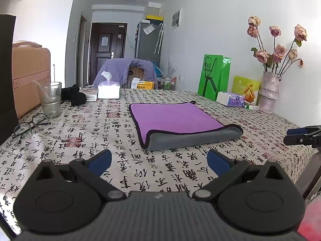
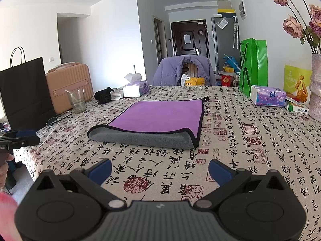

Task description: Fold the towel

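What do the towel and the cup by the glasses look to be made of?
Towel: soft plush cloth, probably microfibre; matte purple face, grey underside, dark stitched edging, rounded fold. Cup: clear glass or possibly hard plastic; see-through, thick base, shiny rim.

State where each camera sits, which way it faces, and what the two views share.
Left wrist: on the left gripper, low over the table's near edge, facing the towel and far door; its blue fingers show, with the right gripper at the right edge.
Right wrist: on the right gripper, facing likewise; the left gripper shows at the left edge.
Shared: towel, tablecloth, green bag, glass.
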